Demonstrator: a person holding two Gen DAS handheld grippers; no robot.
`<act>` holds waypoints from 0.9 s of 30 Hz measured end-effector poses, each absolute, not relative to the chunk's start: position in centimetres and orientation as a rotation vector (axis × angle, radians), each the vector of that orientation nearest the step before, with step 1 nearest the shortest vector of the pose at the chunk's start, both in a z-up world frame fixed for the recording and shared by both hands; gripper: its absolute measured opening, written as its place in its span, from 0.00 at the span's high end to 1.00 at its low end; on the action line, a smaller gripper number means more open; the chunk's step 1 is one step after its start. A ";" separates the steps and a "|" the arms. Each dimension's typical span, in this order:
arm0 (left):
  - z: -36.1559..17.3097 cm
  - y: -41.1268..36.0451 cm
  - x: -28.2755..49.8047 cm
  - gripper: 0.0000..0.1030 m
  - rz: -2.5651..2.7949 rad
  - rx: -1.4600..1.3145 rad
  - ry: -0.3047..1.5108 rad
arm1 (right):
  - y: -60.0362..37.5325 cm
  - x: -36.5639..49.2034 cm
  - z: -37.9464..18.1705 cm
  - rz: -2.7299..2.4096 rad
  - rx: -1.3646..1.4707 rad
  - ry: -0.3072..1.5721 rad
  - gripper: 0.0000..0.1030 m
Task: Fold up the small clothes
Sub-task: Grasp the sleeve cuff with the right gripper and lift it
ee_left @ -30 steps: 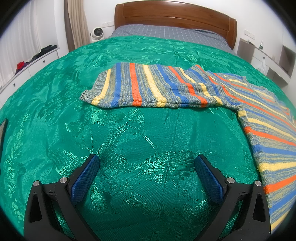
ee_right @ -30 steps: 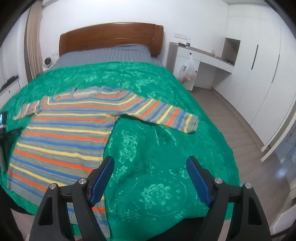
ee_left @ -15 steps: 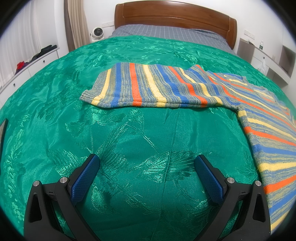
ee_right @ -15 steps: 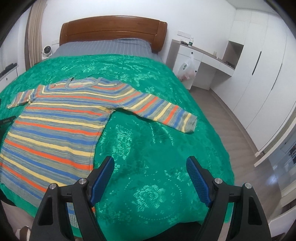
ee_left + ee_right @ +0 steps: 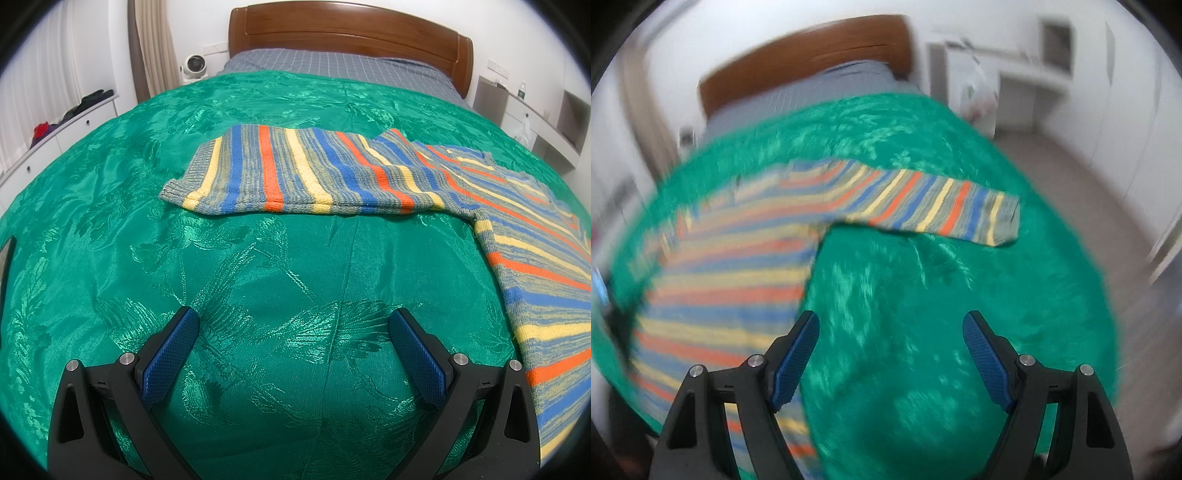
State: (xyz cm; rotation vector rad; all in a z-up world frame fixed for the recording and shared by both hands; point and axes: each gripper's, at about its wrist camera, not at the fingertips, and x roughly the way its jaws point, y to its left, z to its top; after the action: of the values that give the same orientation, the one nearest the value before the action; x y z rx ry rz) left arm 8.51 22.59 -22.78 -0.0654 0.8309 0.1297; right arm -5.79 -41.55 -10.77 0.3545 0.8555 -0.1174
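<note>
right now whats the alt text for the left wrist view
A striped sweater lies flat on a green bedspread, one sleeve stretched left. The open left gripper hovers over bare bedspread, holding nothing; a wooden headboard stands behind.

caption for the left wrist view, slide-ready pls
Open left tongs hover empty above the green bedspread, facing the outstretched sleeve of a flat-laid striped sweater.

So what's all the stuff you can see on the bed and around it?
sweater: one, striped blue, orange, yellow and grey, spread flat on the bedspread
bedspread: one, green, covering the bed
headboard: one, brown wood, far end
sheet: one, grey checked, by the headboard
fan: one, white, left of the bed
left gripper: one, black with blue pads, open above the bedspread
right gripper: one, same colours, open, picture blurred
</note>
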 end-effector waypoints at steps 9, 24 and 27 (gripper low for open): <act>-22.8 22.6 8.5 0.00 0.130 -0.065 0.831 | -59.0 0.9 -18.3 -0.174 1.004 0.872 0.30; -22.8 22.6 8.5 0.00 0.129 -0.065 0.831 | -57.9 8.9 -14.5 -0.202 0.754 0.974 0.98; -22.8 22.6 8.5 0.00 0.129 -0.065 0.830 | -53.0 11.4 -8.3 -0.118 0.607 0.906 0.98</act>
State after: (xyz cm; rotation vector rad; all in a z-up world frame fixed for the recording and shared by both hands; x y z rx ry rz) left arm 8.49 22.58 -22.78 -0.0654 0.8302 0.1288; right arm 11.37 -53.04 -8.31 0.6065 0.9061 -0.1183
